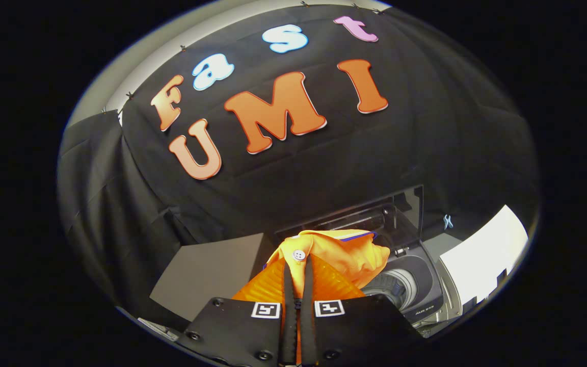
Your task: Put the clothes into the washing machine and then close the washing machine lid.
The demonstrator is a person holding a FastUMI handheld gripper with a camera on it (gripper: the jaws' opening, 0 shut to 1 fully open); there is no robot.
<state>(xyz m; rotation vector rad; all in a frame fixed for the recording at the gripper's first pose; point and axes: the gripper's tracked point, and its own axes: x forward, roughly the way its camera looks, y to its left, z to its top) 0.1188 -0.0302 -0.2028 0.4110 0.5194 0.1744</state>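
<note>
Clutching an orange shirt [342,255] by a fold near its white button [299,255], the gripper [297,265] holds the garment in the air, both fingers [287,285] pinched together on the cloth with only a sliver between them. The shirt hangs bunched just ahead of the fingertips, above and slightly to one side of the washing machine [416,293], whose drum [398,285] gapes beneath its raised lid [375,216]. By the look of it the loading step is under way: the garment seems not yet inside. The next move would call for carrying it over the drum's mouth, lowering and letting go, then bringing the lid down.
</note>
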